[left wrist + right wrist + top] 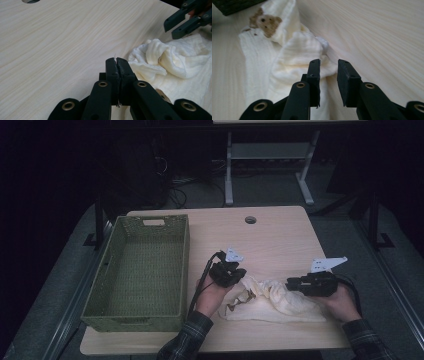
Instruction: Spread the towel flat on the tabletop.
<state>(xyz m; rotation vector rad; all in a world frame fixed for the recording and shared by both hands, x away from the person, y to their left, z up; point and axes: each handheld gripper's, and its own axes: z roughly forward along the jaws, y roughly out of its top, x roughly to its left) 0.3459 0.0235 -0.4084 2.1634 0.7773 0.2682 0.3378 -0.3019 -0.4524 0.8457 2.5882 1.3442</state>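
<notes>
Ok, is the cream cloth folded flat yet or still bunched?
Still bunched: the cream cloth with the bear print lies crumpled in loose ridges on the light wooden table, not squared.

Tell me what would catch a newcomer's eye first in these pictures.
Most striking is the crumpled cream cloth with a brown bear print, lying on the near part of the wooden table between the person's two hands. The left tongs are shut on a thin edge of it, while the right tongs stand open just over its other end. To the left sits a green woven basket.
</notes>
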